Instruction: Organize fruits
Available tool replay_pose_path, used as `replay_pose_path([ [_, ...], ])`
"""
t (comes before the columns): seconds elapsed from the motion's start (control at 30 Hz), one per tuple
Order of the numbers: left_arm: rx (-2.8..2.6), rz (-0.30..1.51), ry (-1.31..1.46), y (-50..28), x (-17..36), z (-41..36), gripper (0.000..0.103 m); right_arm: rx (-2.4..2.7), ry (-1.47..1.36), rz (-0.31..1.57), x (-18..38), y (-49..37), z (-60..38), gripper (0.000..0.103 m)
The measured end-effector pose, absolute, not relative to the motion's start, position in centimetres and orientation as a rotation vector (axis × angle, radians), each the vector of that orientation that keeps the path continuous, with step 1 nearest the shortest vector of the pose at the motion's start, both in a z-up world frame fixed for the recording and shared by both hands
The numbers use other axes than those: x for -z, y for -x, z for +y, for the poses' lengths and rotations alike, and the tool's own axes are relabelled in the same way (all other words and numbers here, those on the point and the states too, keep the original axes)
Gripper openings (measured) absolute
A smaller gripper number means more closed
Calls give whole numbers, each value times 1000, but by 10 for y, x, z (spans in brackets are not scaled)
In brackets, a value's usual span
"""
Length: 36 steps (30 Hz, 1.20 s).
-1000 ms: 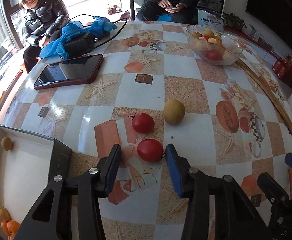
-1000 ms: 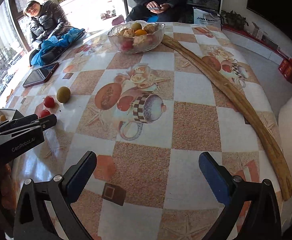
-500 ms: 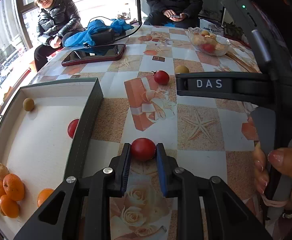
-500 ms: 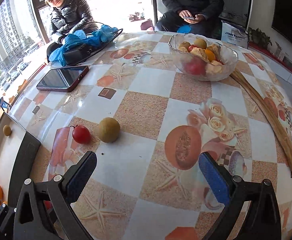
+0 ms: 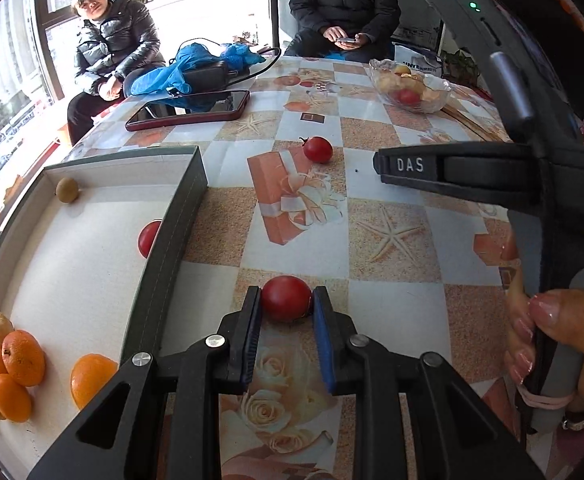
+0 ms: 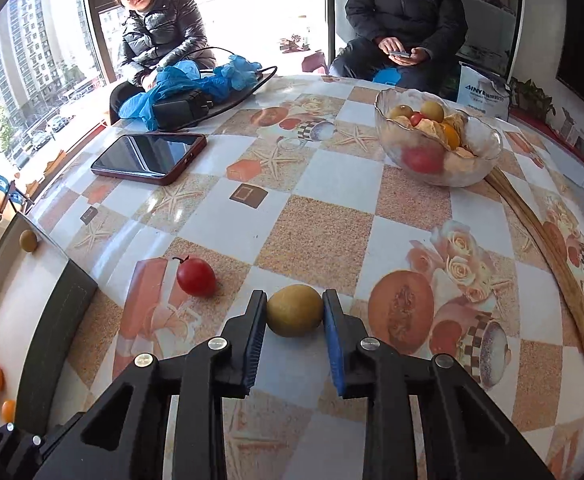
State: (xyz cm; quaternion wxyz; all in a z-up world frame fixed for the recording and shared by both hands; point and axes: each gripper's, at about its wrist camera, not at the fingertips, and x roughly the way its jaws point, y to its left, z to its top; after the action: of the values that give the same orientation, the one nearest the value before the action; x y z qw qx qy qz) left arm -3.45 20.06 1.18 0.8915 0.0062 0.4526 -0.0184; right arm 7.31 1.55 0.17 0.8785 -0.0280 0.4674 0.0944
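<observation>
My left gripper (image 5: 286,305) is shut on a red tomato (image 5: 285,294), held just right of the dark wall of the white-lined tray (image 5: 171,240). The tray holds another tomato (image 5: 147,238), a small brown-green fruit (image 5: 67,190) and several oranges (image 5: 21,358). My right gripper (image 6: 294,312) is closing, and its blue pads touch both sides of a yellow-green round fruit (image 6: 295,304) on the table. A stemmed tomato (image 6: 195,277) lies loose just left of it.
A glass bowl (image 6: 440,140) of mixed fruit stands at the back right beside a curved wooden strip (image 6: 552,248). A phone (image 6: 149,158) and blue cloth over a black bag (image 6: 187,84) lie at the back left. Two people sit beyond the table.
My right gripper went from wide open to closed around the yellow-green fruit. My left gripper closed on the tomato and carried it beside the tray, then held still.
</observation>
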Motion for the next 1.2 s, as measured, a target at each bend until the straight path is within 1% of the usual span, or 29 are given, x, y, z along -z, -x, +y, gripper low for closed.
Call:
replay_pose_path([
  [0.17,106,925,29,69,-12,200,28,-156,29,994,-2,-2,-26,29],
  [0.37,130,898,61,103,-12,201,28,-60,-53,963,-9,92,-70,30],
  [0.47,110,875,25,110,-10,195,28,-21,-117,948,-8,123,-83,30],
  [0.53,93,856,-15,113,-8,189,28,6,-86,913,-7,137,-83,30],
  [0.63,88,839,-39,114,-7,187,27,13,-55,889,-9,140,-78,30],
  [1.2,83,831,-48,116,-7,188,28,5,-97,888,-6,141,-84,30],
])
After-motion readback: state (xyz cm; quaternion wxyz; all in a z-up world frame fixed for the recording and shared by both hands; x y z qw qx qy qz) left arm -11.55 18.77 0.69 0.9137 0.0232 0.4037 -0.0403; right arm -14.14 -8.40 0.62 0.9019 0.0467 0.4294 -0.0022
